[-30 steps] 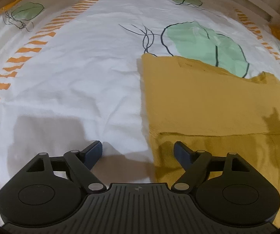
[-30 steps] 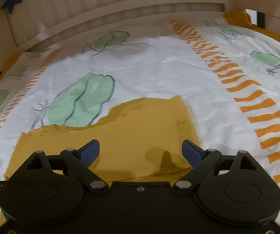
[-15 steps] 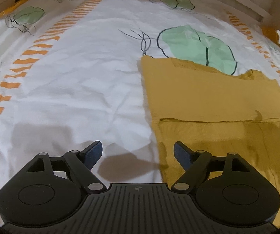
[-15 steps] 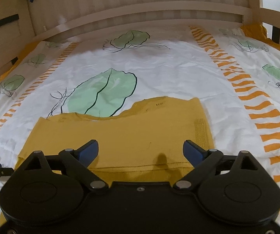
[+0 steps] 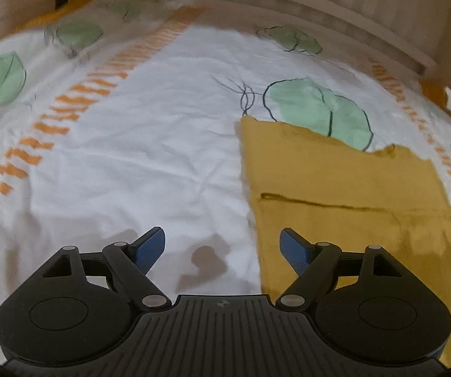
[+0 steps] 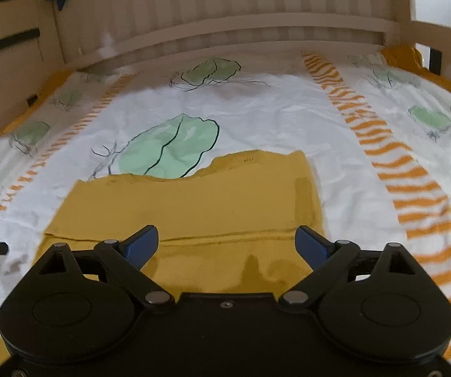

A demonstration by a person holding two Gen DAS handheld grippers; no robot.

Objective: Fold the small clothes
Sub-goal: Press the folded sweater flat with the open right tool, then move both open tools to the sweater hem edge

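Folded mustard garment, leaf-print bedsheet

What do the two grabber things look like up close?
Both are black plastic. The left tongs have two round discs, jointed bars with silver pins, blue ridged pads and a ribbed middle plate. The right tongs match, with blue pads and a smooth middle plate.

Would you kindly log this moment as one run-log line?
left hand-held gripper: open, empty | right hand-held gripper: open, empty | mustard garment: flat on bedsheet, one fold made
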